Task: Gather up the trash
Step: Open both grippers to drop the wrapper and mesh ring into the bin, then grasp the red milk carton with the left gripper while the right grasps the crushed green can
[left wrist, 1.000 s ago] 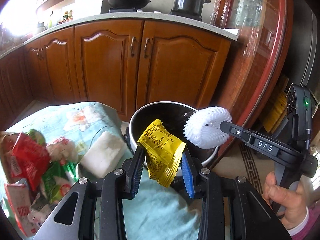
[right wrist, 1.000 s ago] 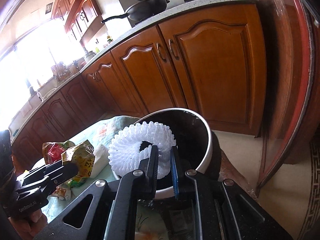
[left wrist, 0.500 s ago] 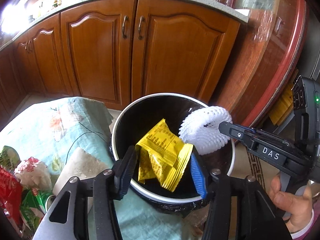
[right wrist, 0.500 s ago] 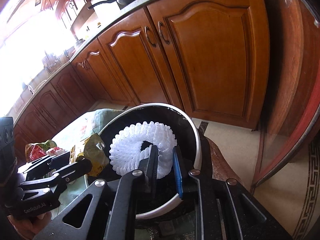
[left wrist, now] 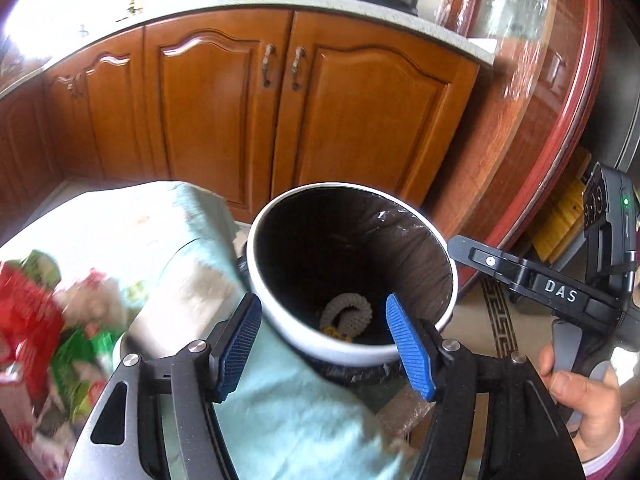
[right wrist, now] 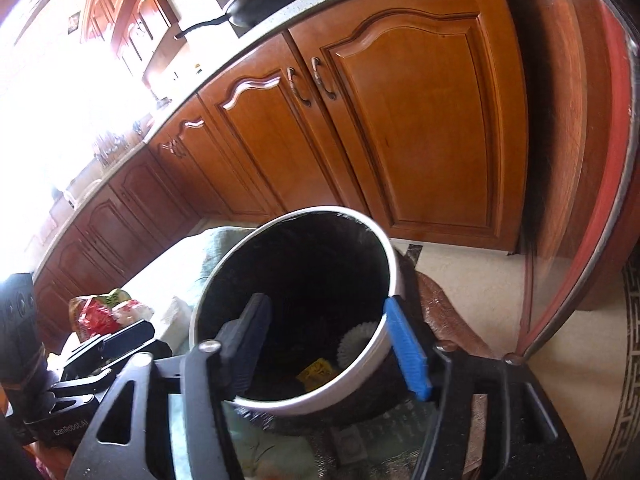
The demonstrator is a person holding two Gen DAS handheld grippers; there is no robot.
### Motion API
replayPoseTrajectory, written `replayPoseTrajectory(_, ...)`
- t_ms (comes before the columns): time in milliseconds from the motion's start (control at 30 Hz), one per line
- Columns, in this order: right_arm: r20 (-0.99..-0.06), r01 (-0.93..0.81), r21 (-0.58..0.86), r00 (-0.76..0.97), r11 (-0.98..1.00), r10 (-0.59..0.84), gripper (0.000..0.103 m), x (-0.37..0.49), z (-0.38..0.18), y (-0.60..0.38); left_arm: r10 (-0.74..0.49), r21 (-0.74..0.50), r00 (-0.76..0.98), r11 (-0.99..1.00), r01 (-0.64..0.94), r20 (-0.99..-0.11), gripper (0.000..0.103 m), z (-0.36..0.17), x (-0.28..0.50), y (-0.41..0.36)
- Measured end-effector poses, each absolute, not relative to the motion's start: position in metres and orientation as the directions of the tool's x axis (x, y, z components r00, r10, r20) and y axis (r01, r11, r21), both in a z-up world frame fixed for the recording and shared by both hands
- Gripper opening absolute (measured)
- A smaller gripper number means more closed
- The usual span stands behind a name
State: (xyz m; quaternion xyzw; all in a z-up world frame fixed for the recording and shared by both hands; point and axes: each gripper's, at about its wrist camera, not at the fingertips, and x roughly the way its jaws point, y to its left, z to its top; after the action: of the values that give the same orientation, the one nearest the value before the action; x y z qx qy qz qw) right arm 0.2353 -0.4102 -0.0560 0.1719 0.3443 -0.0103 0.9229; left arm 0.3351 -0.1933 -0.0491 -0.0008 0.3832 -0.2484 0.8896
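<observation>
Left wrist view: your left hand-held gripper has just been opening, jaws wide apart with nothing between them. Straight ahead and below it, the white-rimmed bin with a black liner holds the white foam net, curled, and the yellow wrapper at the bottom. More wrappers, red and green, blurred, lie left of it on the tabletop.

Right wrist view: your right hand-held gripper has also just been opening, nothing between the jaws. Foam net and yellow wrapper lie deep in the bin ahead.
</observation>
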Motion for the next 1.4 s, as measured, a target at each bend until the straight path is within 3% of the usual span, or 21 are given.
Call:
replayPoseTrajectory(300, -0.591, 0.082, 0.373, 0.789, 0.924, 0.168, 0.083, 0.203, -0.055, -0.366, -0.404, -0.212, 0.642, 0.910, 0.357, -0.652, 0.066, -0.049, 0.268, -0.135)
replayPoseTrajectory(1033, -0.636, -0.116, 0.356, 0.697, 0.927, 0.331, 0.083, 0.198, -0.079, -0.244, -0.241, -0.242, 0.735, 0.964, 0.108, -0.634, 0.066, -0.036, 0.164, 0.004)
replayPoseTrajectory(1167, -0.648, -0.138, 0.338, 0.683, 0.931, 0.337, 0.080, 0.206, -0.083, -0.228, -0.215, -0.243, 0.742, 0.967, 0.073, -0.635, 0.066, -0.034, 0.166, 0.020)
replayPoseTrajectory(1300, -0.659, -0.156, 0.322, 0.672, 0.934, 0.339, 0.064, 0.219, -0.086, -0.214, -0.182, -0.230, 0.729, 0.973, 0.035, -0.660, 0.066, -0.033, 0.184, 0.031)
replayPoseTrajectory(1400, -0.663, -0.165, 0.311, 0.668, 0.936, 0.338, 0.061, 0.231, -0.087, -0.205, -0.178, -0.227, 0.723, 0.973, 0.030, -0.668, 0.066, -0.034, 0.197, 0.037)
